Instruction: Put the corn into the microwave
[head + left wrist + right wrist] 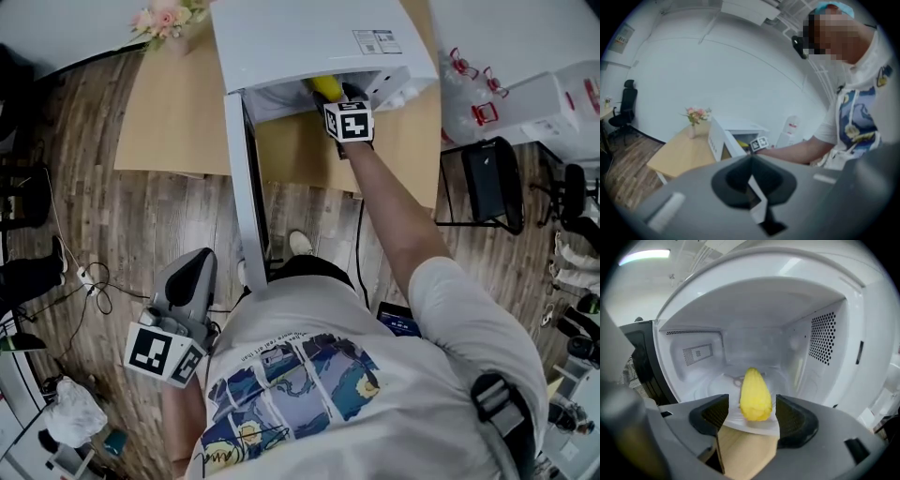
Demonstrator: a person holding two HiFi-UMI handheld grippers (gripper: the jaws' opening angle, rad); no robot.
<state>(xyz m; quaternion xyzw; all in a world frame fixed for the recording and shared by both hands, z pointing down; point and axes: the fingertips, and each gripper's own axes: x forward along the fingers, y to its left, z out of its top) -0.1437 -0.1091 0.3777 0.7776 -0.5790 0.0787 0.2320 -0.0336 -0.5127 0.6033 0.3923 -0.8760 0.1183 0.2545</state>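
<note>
The right gripper (751,409) is holding its jaws apart, and the corn cob (754,397) is lying lengthwise between them with a narrow gap showing on each side, so neither pad is pressing it. The blunt end of the cob is sitting level with the jaw tips at the front lip of the microwave (825,338), and its pointed end is reaching ahead of the jaws into the white cavity. Below the jaws a strip of the wooden table (745,451) is showing. To the left of the jaws the dark microwave door (640,362) is standing swung open, and beyond the cob the perforated walls of the cavity are closing the view.

The left gripper (183,300) is hanging low at the person's side, well apart from the oven, with its jaws together and nothing between them. Far ahead of those jaws the tan table is carrying a vase of pink flowers (695,117), with the open microwave and the right gripper's marker cube (759,143) just beyond it
</note>
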